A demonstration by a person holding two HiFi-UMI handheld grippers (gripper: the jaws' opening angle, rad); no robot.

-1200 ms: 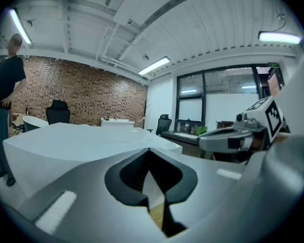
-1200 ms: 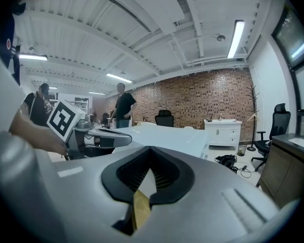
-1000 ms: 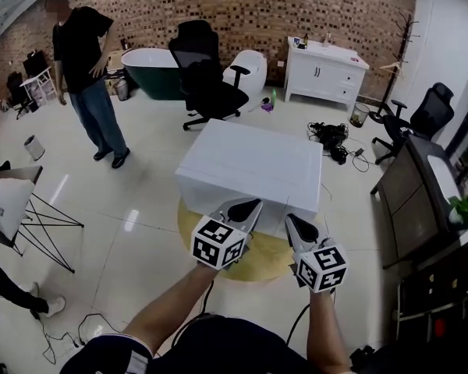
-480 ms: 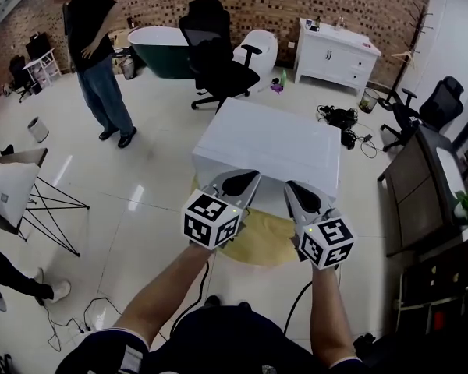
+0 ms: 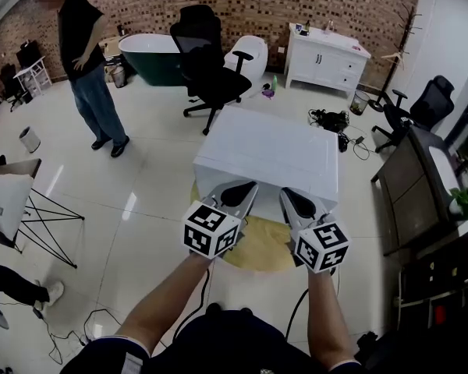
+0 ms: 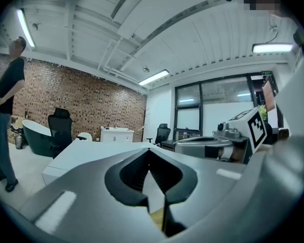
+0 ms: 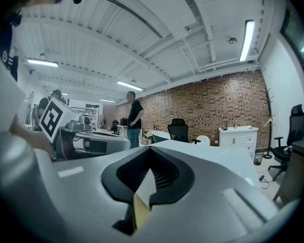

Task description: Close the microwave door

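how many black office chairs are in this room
2. One black office chair stands beside the green bathtub at the back; the second chair is at the far right of the head view. More may be hidden outside the views.

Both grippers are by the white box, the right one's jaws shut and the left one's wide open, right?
No. The left gripper is shut too: the left gripper view shows its jaws meeting at the tips, nothing between them. The right gripper is shut, and both are by the white box.
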